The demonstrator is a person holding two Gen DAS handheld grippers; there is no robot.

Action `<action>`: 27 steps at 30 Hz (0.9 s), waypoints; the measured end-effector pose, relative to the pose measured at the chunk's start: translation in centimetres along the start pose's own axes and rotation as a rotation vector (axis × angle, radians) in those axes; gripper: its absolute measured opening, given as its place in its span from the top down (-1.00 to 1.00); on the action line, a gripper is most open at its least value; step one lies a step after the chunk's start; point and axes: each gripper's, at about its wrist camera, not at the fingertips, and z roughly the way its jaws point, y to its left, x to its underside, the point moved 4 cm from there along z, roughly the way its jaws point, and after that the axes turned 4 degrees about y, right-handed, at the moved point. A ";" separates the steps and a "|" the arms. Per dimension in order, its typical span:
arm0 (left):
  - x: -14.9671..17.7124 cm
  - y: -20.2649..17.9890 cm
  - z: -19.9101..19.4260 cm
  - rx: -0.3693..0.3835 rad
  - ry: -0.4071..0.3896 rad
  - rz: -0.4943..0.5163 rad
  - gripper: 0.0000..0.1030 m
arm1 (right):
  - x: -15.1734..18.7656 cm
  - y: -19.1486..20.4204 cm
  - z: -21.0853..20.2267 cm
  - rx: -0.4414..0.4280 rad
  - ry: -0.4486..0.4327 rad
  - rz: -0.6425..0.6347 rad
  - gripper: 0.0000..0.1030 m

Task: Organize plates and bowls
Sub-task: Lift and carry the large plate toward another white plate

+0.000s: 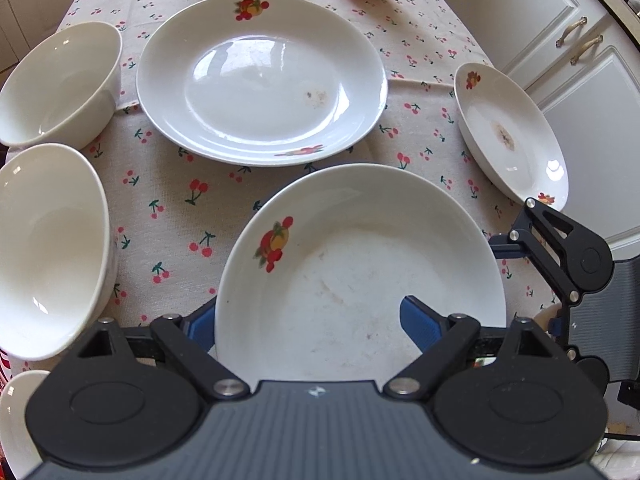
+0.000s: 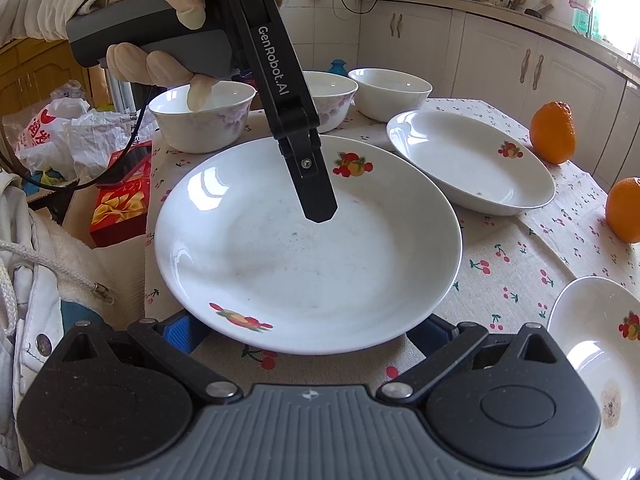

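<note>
A: A kitchen with cream cabinets point(image 2: 568, 80) is wrapping round a table under a cherry-print cloth point(image 1: 172, 216), and the crockery is sitting all over it.

B: What is lying nearest the front edge?

A: The nearest fruit-print plate point(image 2: 304, 248), the widest thing there. The left gripper point(image 1: 308, 320) is pointing steeply down at it, one blue pad point(image 1: 420, 320) sitting over the plate's inside and the other pad point(image 1: 202, 324) outside its rim; the jaws are standing wide apart, not pinching.

B: And the right gripper point(image 2: 308, 332)?

A: It is hovering low at the same plate's near rim with its blue fingers spread to either side. I cannot tell whether they are touching it.

B: The other plates?

A: A second plate point(image 1: 260, 80) is sitting toward the middle of the table, and a third plate point(image 1: 512, 132) is lying along the right edge, a brown stain in its well.

B: Bowls?

A: Two plain white bowls point(image 1: 52, 248) are standing along the left edge, with flower-print bowls point(image 2: 204, 116) at that same side. A gloved hand point(image 2: 160, 28) is gripping the left tool's handle. Two oranges point(image 2: 554, 132) are resting at the far edge.
</note>
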 end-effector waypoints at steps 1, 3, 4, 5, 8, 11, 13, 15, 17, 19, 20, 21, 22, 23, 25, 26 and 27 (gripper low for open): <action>0.0 -0.1 0.0 0.002 0.000 0.003 -0.76 | 0.0 0.0 -0.1 -0.001 0.001 0.001 -1.00; -0.2 -0.4 -0.2 0.003 -0.005 0.008 -0.76 | 0.0 -0.1 -0.4 -0.002 -0.001 0.005 -1.00; -0.2 -0.5 -0.2 0.003 -0.007 0.012 -0.76 | 0.0 -0.2 -0.6 -0.002 -0.002 0.008 -1.00; -0.3 -0.7 -0.3 0.004 -0.008 0.015 -0.76 | 0.1 -0.2 -0.8 -0.004 -0.003 0.010 -1.00; -0.5 -1.1 -0.6 0.006 -0.017 0.019 -0.76 | 0.1 -0.4 -1.3 -0.001 -0.007 0.009 -1.00; -0.8 -1.6 -0.9 0.007 -0.027 0.026 -0.76 | 0.1 -0.6 -1.8 0.006 -0.006 0.006 -1.00; -1.0 -2.0 -1.2 0.006 -0.035 0.033 -0.76 | 0.2 -0.9 -2.3 0.007 -0.010 0.008 -1.00; -1.3 -2.4 -1.4 0.007 -0.043 0.038 -0.75 | 0.1 -1.3 -2.6 0.008 -0.014 0.013 -1.00; -1.7 -2.9 -1.6 0.008 -0.048 0.044 -0.75 | 0.2 -1.6 -3.1 0.010 -0.020 0.017 -1.00; -2.1 -3.4 -1.8 0.009 -0.056 0.053 -0.75 | 0.2 -2.0 -3.6 0.018 -0.025 0.019 -1.00; -2.3 -3.7 -1.9 0.011 -0.061 0.059 -0.75 | 0.3 -2.3 -3.8 0.022 -0.027 0.021 -1.00; -2.5 -3.9 -1.9 0.012 -0.064 0.064 -0.75 | 0.4 -2.5 -4.0 0.028 -0.028 0.022 -1.00; -2.8 -4.2 -1.9 0.012 -0.068 0.071 -0.75 | 0.5 -2.7 -4.3 0.034 -0.029 0.024 -1.00; -3.2 -4.6 -1.9 0.013 -0.071 0.078 -0.75 | 0.6 -2.9 -4.4 0.039 -0.031 0.027 -1.00; -3.7 -5.2 -1.8 0.015 -0.074 0.088 -0.75 | 0.8 -3.4 -4.9 0.050 -0.033 0.034 -1.00; -4.0 -5.5 -1.7 0.015 -0.074 0.093 -0.75 | 1.0 -3.6 -5.2 0.058 -0.035 0.037 -1.00; -4.3 -5.9 -1.6 0.016 -0.074 0.101 -0.75 | 1.1 -3.9 -5.4 0.064 -0.035 0.039 -1.00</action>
